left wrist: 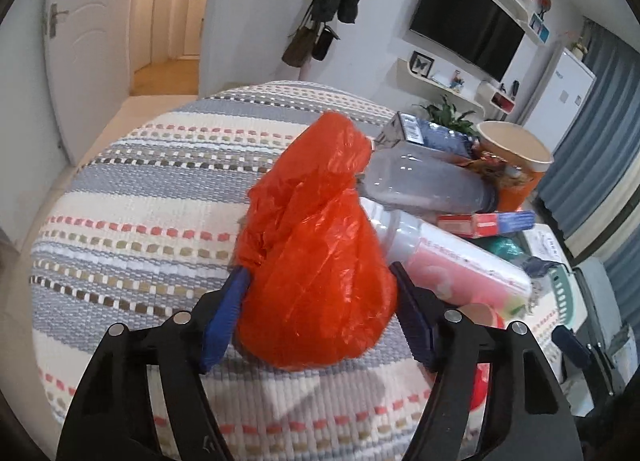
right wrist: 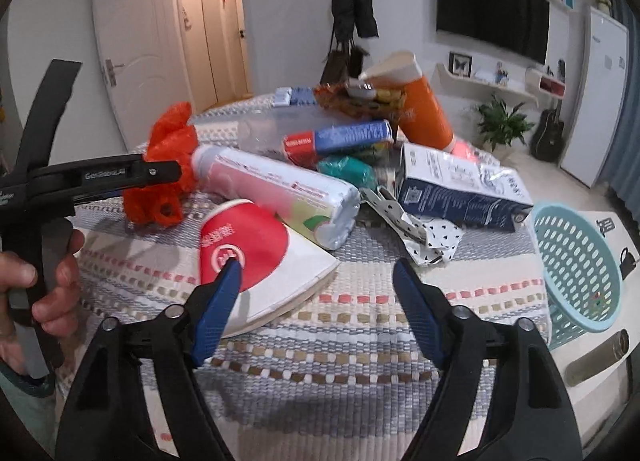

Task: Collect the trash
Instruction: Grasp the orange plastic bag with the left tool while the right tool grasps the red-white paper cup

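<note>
The orange bag [left wrist: 316, 245] is crumpled plastic trash, and it sits on the desk [left wrist: 132, 197] with the striped cloth, at the left edge of the trash pile; it stands up like a cone, its fat bottom toward the left claw [left wrist: 318, 293] and its thin top pointing away; the left claw has its two blue fingers [left wrist: 226, 321] on each side of the fat bottom, touching it or just about, so it looks like it is holding the bag, though I cannot tell how tight the squeeze is; in the right wrist view the same bag [right wrist: 164, 177] shows behind the black arm of the left claw [right wrist: 176, 177]; just beside the bag lies a long pink and white bottle [right wrist: 276, 189], its long side running left to right; in front of that lies a red and white paper cup [right wrist: 256, 257] tipped on its side, its open mouth toward the right; the right claw [right wrist: 316, 281] is wide open with nothing in it, and its left finger [right wrist: 220, 297] is just in front of the cup, so this claw is the nearer one for the cup; a blue carton [right wrist: 456, 189] lies further right; the light blue basket [right wrist: 576, 265] is at the right edge, near the right claw but well apart from the bag, so I think the bag must travel across to the right to get there.
</note>
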Available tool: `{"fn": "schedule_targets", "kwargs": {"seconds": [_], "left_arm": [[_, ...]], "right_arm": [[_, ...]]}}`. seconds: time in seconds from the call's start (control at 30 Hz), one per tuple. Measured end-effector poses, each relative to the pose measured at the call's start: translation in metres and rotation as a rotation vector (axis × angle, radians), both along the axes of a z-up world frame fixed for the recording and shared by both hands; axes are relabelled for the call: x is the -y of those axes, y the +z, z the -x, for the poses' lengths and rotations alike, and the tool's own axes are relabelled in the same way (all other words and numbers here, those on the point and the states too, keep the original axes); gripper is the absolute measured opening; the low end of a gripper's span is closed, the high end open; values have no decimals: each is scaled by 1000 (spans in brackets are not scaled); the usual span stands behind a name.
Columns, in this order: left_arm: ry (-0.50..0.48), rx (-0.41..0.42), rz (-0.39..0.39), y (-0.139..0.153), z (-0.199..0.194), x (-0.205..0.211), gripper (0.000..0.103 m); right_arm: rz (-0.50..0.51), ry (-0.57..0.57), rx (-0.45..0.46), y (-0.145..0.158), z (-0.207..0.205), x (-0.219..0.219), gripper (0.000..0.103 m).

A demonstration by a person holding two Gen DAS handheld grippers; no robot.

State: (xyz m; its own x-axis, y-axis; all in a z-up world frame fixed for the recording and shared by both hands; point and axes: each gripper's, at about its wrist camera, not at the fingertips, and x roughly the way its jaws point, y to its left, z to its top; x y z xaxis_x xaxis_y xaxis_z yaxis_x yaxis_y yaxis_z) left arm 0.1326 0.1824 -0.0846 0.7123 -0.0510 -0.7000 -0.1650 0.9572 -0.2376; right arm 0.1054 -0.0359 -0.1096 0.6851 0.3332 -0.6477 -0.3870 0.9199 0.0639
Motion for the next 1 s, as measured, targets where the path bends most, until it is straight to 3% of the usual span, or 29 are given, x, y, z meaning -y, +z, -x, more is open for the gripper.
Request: {"fn": "schedule_targets", "kwargs": {"seconds": [0.07,0.17,0.43,0.63,0.73,0.8,0.83,0.9,1.0], "left_arm": [[-4,11,-16,0,0,1,55],[-3,21,-9,-2,-1,-2,53],[-5,28,-19,-5,0,1,53],[6,23,-6,-7,2,-5,61],[10,11,8,-11,2,-9,65],[8,8,20,-12,2,-11,65],[8,9,20,-12,2,-10,65],[4,4,19,-13,2,-9,63],[4,2,14,-11,1,-7,50]], "right_arm": [[-21,19,-46,-4,-8,-1,78],[-31,34,-114,-12,-19,-5,80],[-98,70,-229,-16,-35,-8,85],[-124,110,-278,-20,-41,-23,84],[-136,140,-275,-19,-39,-31,70],[-155,163,-280,-16,-36,-32,52],[-159,172,-277,-14,-34,-32,48],[-148,178,-248,-9,-28,-36,36],[-139,186,-209,-1,-21,-38,25]]}}
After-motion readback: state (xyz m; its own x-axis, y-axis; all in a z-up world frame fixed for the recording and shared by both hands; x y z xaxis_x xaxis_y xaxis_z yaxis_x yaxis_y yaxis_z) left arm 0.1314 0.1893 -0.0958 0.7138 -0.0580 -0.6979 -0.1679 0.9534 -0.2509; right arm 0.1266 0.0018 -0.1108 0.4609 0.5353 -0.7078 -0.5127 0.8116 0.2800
